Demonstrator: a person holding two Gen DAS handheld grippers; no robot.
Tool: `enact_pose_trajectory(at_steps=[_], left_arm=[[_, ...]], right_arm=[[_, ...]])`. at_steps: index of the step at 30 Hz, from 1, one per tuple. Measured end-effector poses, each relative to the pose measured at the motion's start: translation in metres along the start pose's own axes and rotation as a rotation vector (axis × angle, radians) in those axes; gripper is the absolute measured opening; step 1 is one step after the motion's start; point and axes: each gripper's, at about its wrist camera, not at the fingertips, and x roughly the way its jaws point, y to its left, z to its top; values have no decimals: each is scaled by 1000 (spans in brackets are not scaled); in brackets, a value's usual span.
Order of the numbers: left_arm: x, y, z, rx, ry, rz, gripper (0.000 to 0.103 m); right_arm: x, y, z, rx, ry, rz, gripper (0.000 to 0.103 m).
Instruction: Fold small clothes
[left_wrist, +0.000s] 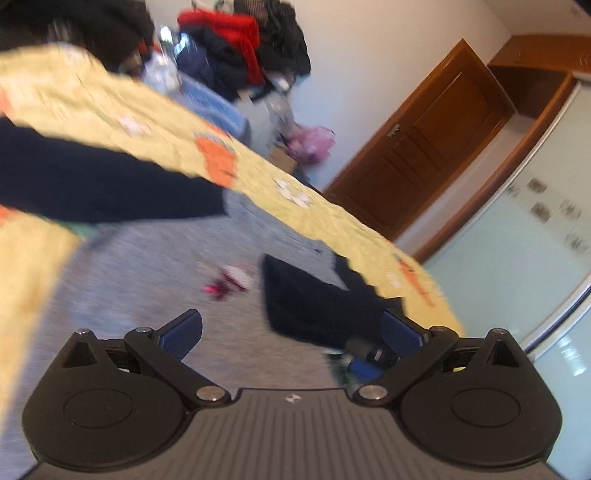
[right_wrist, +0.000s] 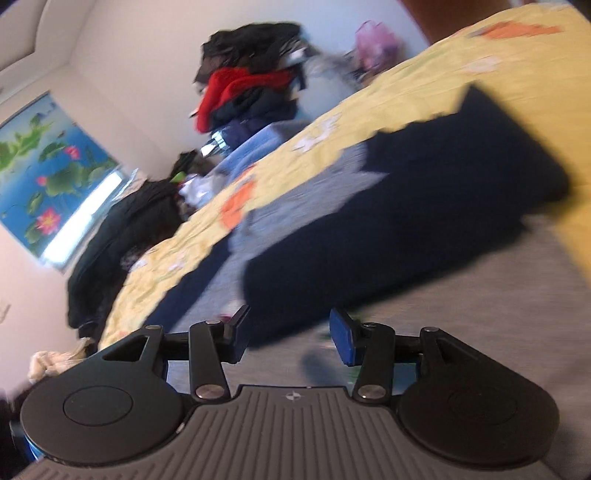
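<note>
A small grey top with navy sleeves lies spread on a yellow bedspread. One navy sleeve stretches out to the left, and the other navy sleeve lies folded over the grey body. A pink and white print shows on the chest. My left gripper hovers open over the grey body, holding nothing. In the right wrist view the folded navy sleeve lies just beyond my right gripper. Its jaws stand partly open over the grey cloth with nothing between them.
A heap of dark and red clothes is piled beyond the bed, with a pink bag beside it. A wooden door and a glass-fronted wardrobe stand to the right. Dark clothes lie at the bed's far end under a lotus poster.
</note>
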Motion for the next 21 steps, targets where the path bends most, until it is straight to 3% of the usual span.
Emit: enact_pose_trajectory(at_steps=[4, 9, 10, 11, 13, 17, 18, 20, 21], left_arm=[[54, 5, 9, -133, 86, -62, 103], [104, 9, 13, -226, 168, -47, 98], [109, 7, 13, -223, 175, -28, 87], [114, 6, 13, -221, 192, -17, 67], [122, 5, 11, -221, 226, 0, 55], [128, 0, 6, -187, 232, 26, 51], [129, -1, 5, -177, 229, 39, 44], [131, -3, 6, -152, 234, 73, 12], [132, -5, 8, -132, 232, 100, 7]], right_arm=[[-8, -22, -6, -20, -7, -30, 51], [-11, -25, -16, -93, -34, -13, 56], [-11, -25, -18, -97, -46, -4, 57], [-11, -25, -19, -96, -54, 2, 59], [-11, -26, -19, -93, -57, 17, 62], [-12, -34, -17, -54, -62, 66, 66], [-13, -36, -17, -45, -62, 74, 66], [-14, -37, -17, -41, -64, 82, 66], [-14, -36, -17, -42, -64, 82, 66]])
